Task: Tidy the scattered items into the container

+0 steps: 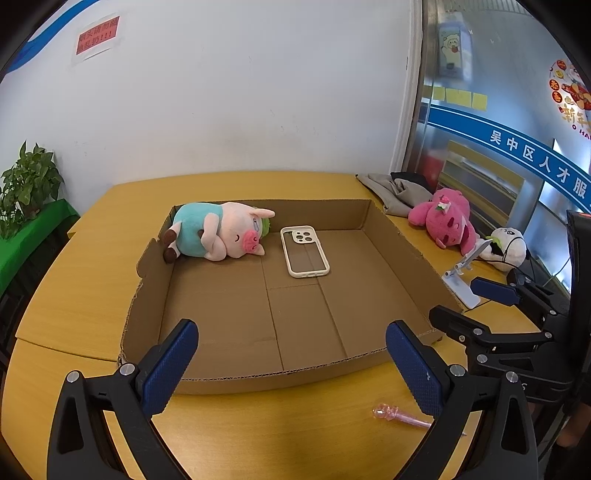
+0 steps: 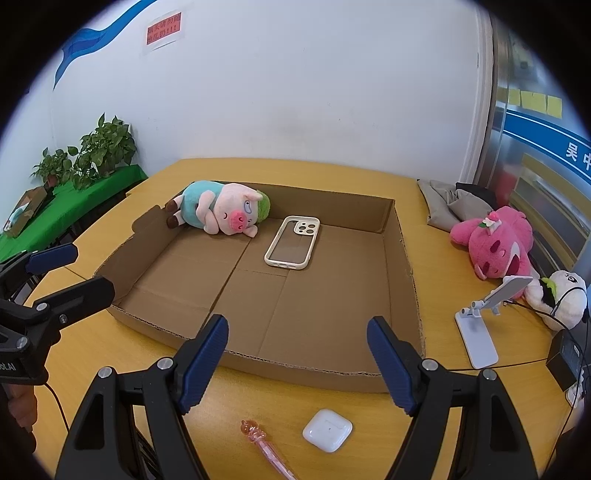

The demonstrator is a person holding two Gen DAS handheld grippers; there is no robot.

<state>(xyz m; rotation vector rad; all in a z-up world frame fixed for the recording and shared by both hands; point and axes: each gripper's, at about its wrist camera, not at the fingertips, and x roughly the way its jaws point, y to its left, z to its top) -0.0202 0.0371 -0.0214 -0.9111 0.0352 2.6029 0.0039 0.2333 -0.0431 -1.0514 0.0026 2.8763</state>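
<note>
Pink pen (image 2: 266,447) near box (image 2: 332,373) front edge; box middle bare

bright, sharp, fisheye-warped dark corners

- Blue band (image 1: 532,155) on the glass door: white characters "吴中区人才服", cut off at the frame edge.
- Red notice (image 2: 163,32) on the wall: dark characters, too blurred to read.
- Festive sticker (image 1: 570,96) on the glass: "新年".
</note>
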